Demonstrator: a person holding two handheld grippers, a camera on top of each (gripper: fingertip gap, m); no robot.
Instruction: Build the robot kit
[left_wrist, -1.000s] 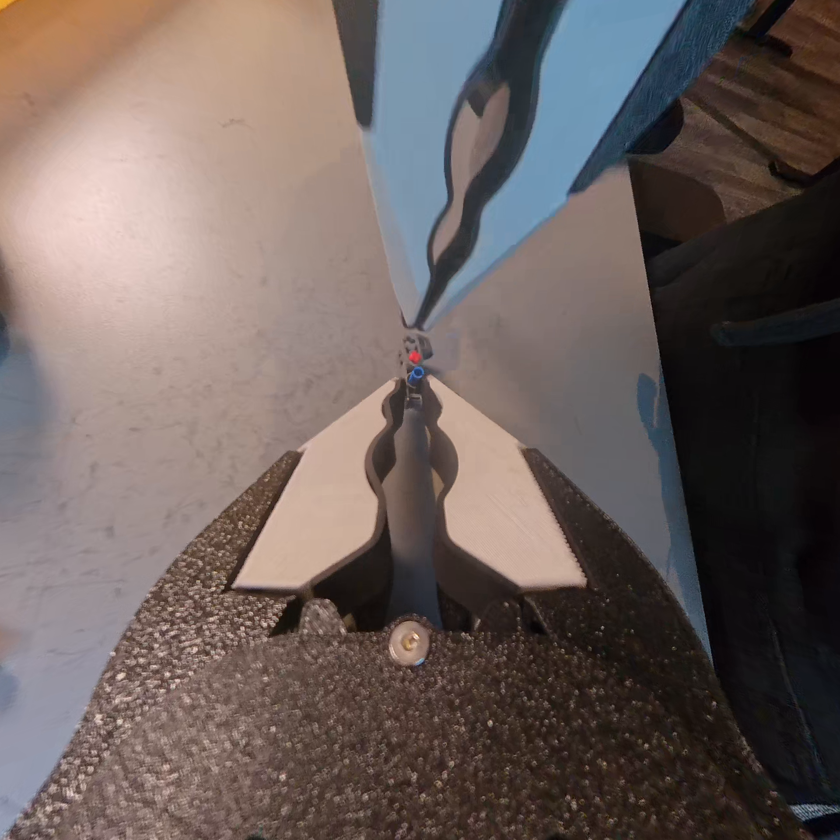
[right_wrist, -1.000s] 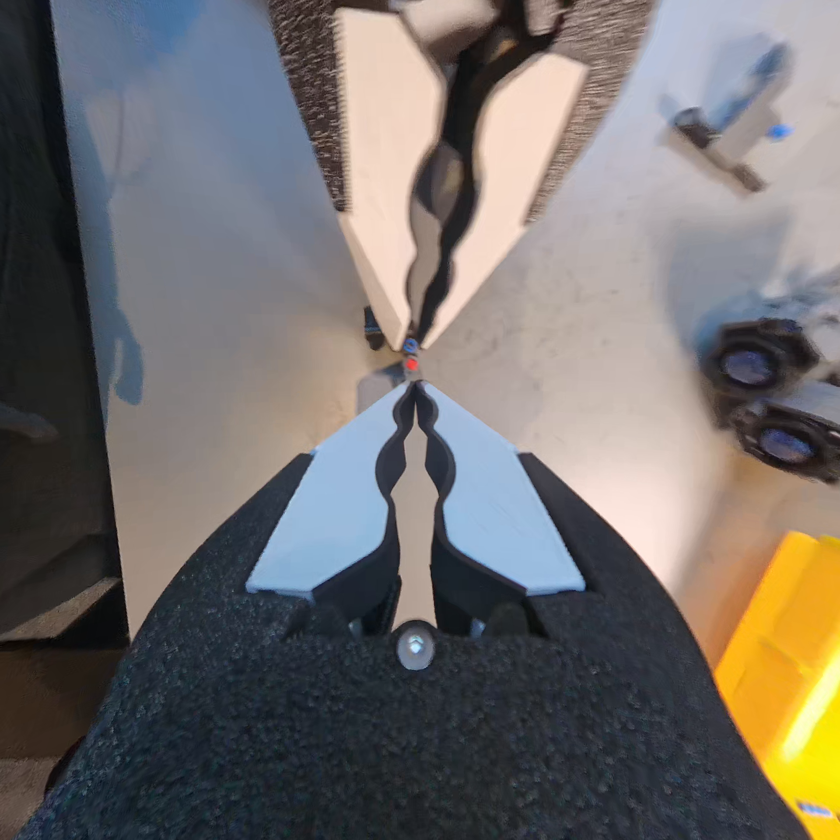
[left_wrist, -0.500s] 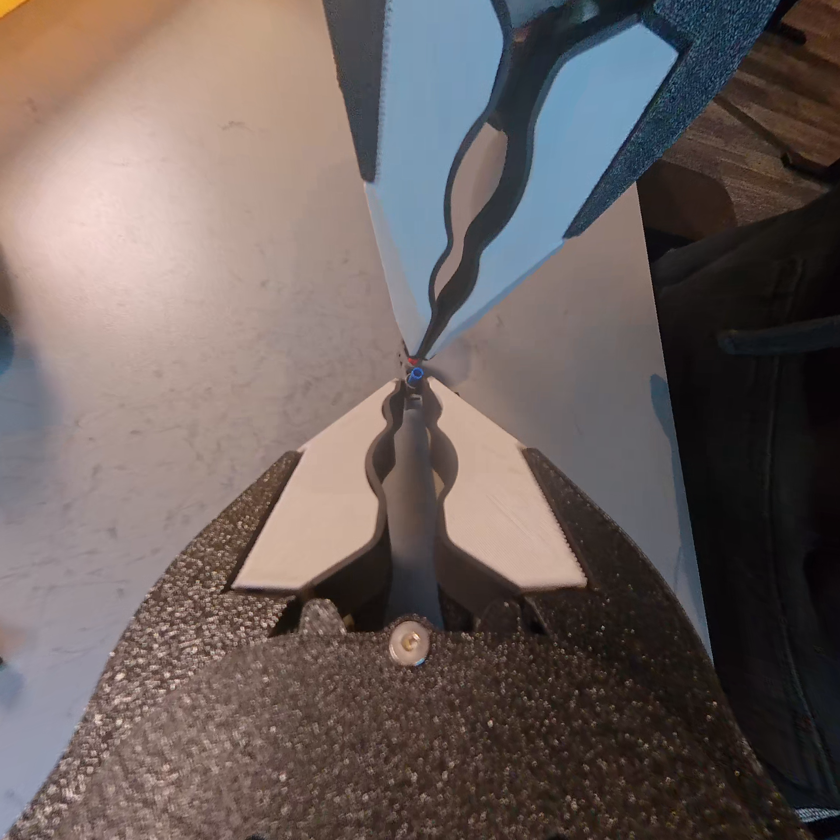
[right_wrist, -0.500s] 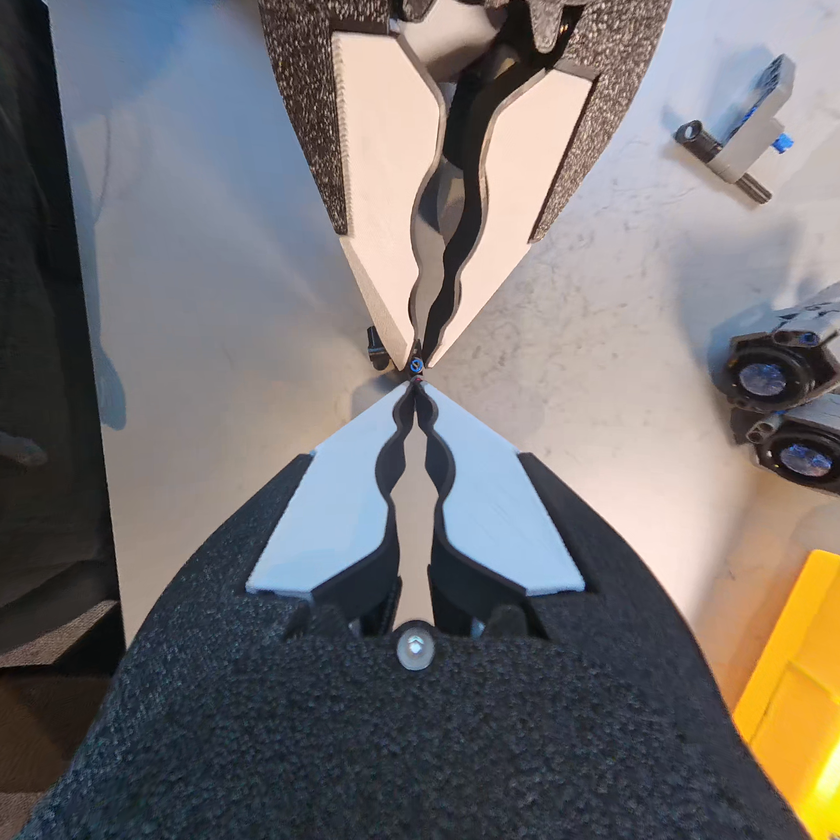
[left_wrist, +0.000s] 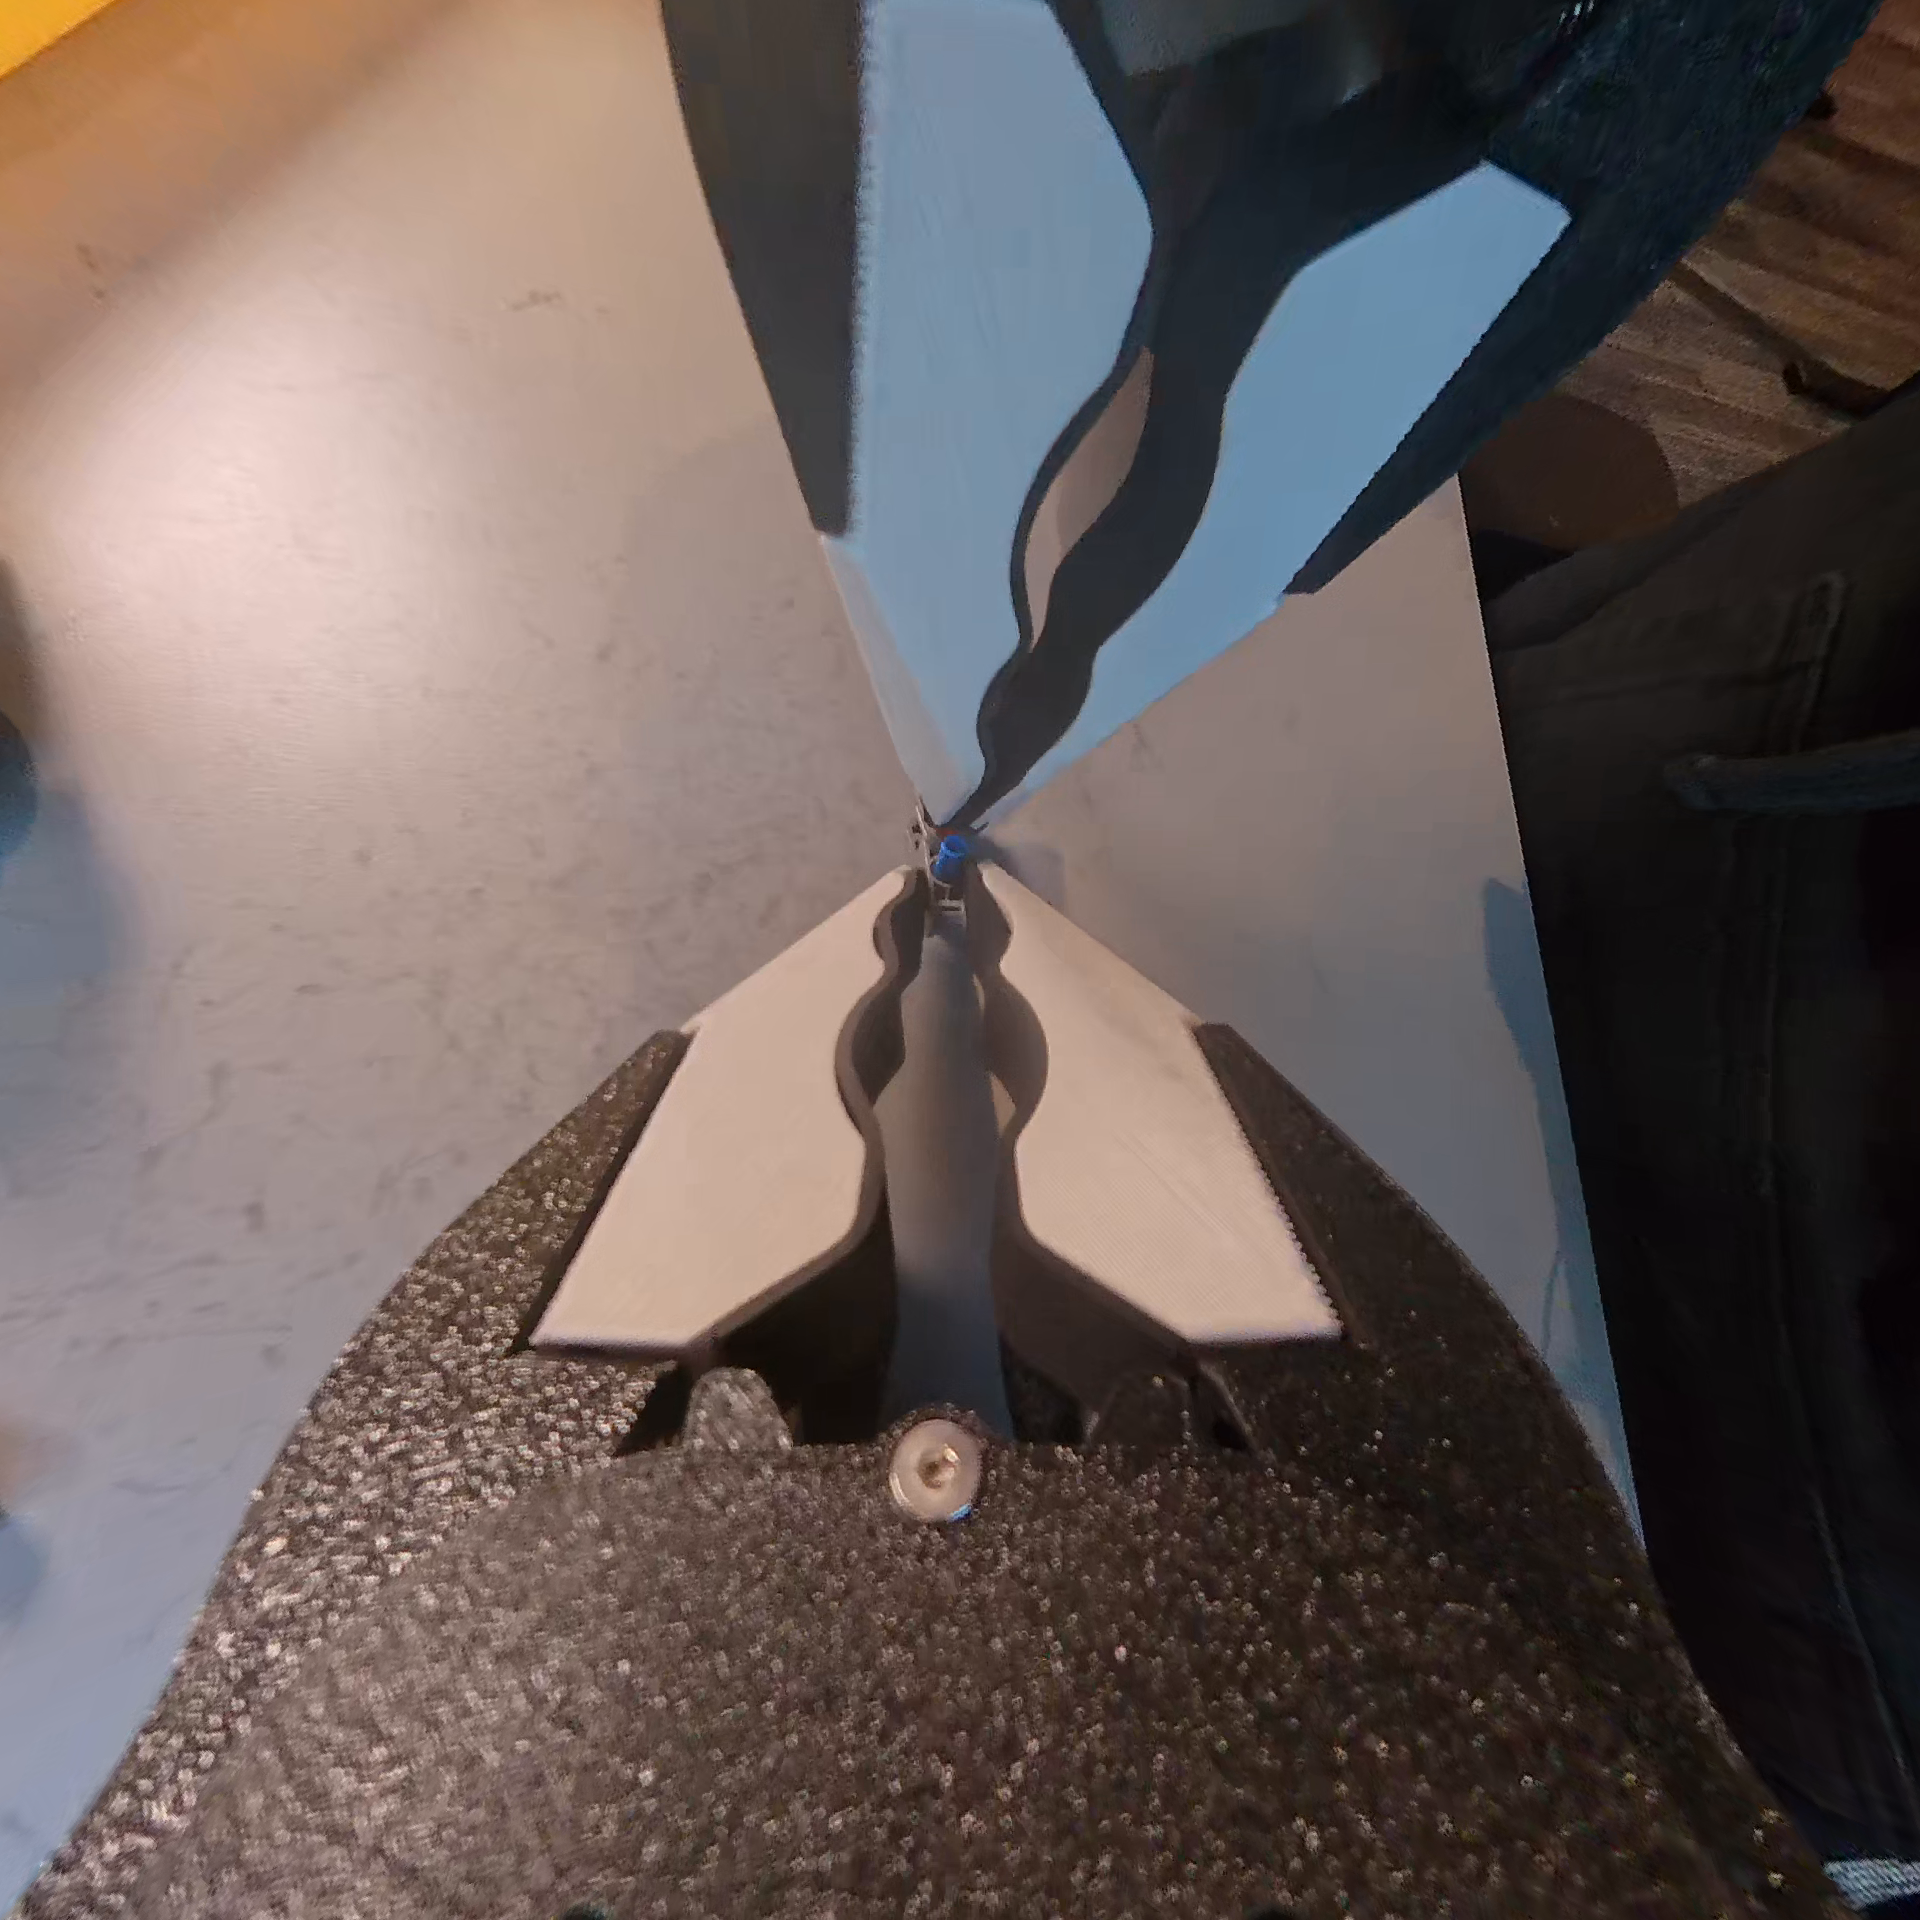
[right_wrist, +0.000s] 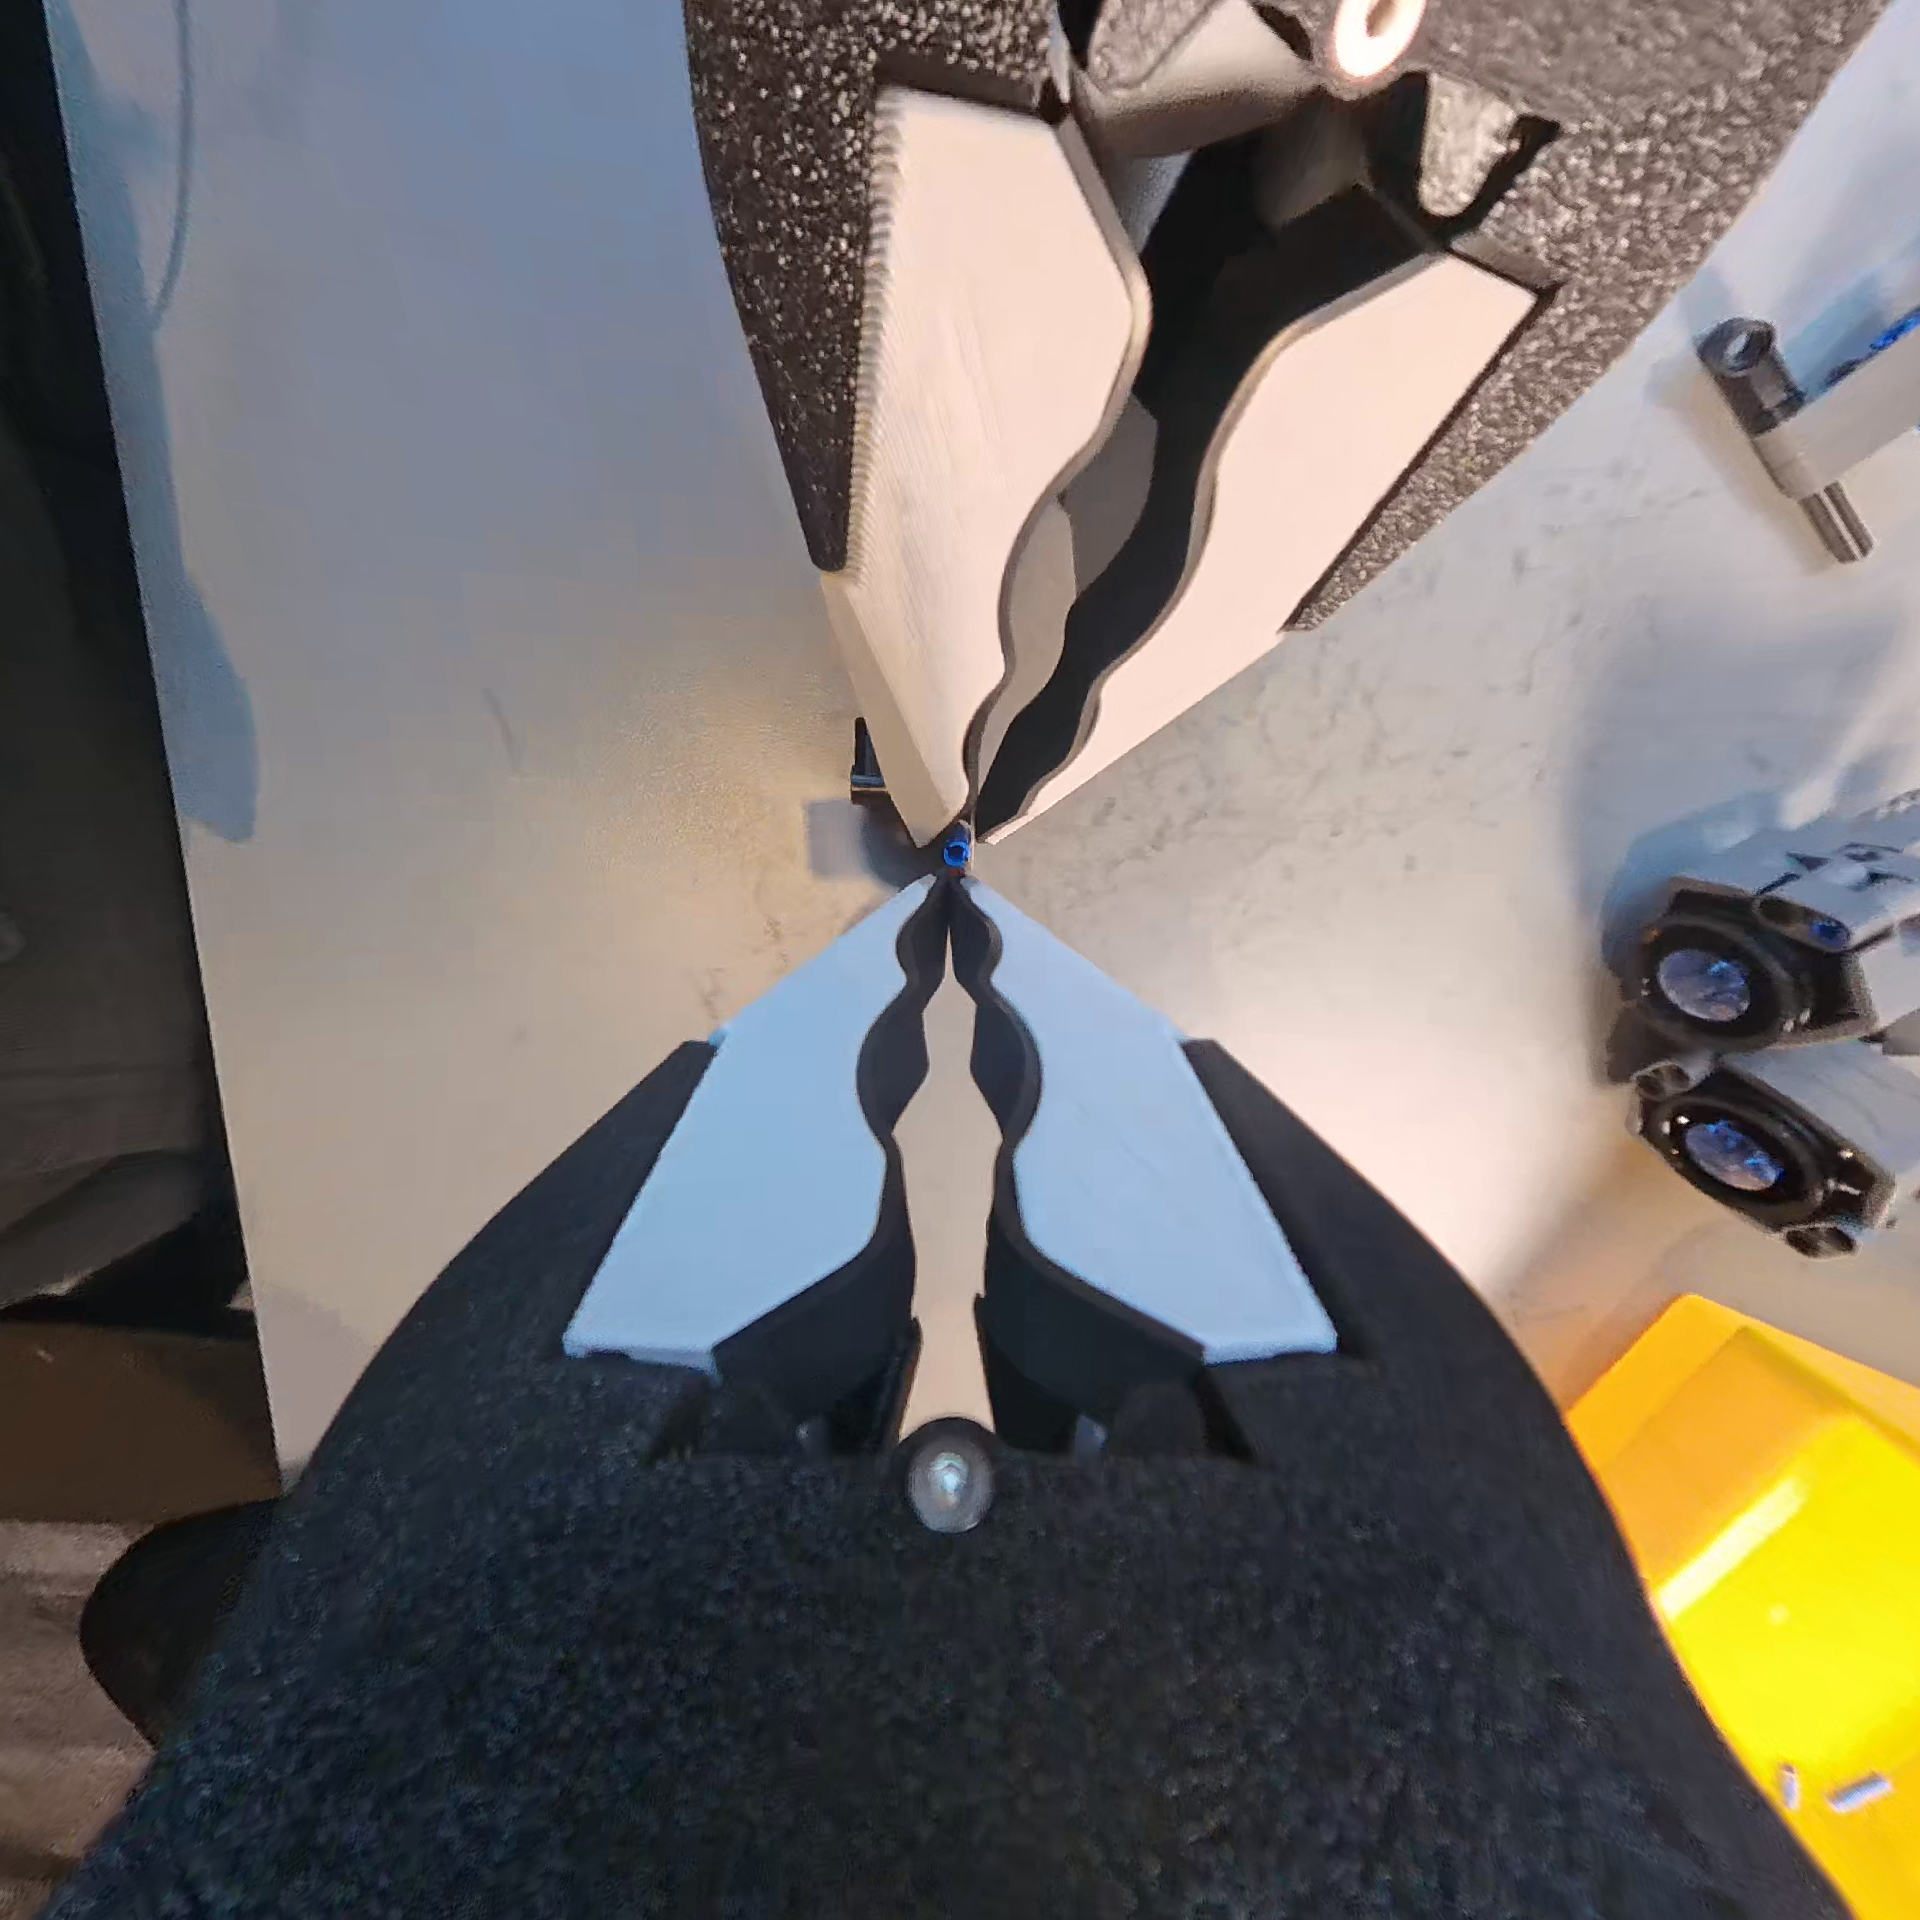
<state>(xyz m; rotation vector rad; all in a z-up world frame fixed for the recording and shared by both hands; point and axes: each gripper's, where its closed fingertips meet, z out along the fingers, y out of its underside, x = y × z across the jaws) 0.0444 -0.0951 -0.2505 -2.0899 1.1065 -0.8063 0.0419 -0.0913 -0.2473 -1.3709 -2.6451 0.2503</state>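
Observation:
My left gripper (left_wrist: 945, 888) is shut on a small grey part with a blue pin (left_wrist: 948, 858) sticking out past its tips. My right gripper (right_wrist: 951, 885) is shut on a small dark part, almost hidden between its tips. The two grippers meet tip to tip a little above the pale table (left_wrist: 416, 727). The right gripper (left_wrist: 961, 821) comes down from above in the left wrist view, and the left gripper (right_wrist: 961, 826) does so in the right wrist view. The blue pin (right_wrist: 954, 853) sits right between both tips. A small black piece (right_wrist: 862, 769) shows beside the left gripper's tip.
Two black and grey round-fronted assemblies (right_wrist: 1745, 1049) lie at the right. A grey beam with black pins (right_wrist: 1797, 426) lies at the far right. A yellow bin (right_wrist: 1766, 1558) stands at the lower right. The table edge (right_wrist: 166, 831) runs along the left, with dark clothing (left_wrist: 1714, 1039) beyond it.
The two grippers have closed in on each other. The gap between the red-pinned part and the blue pin is gone, and the red is now almost hidden. Both stay shut.

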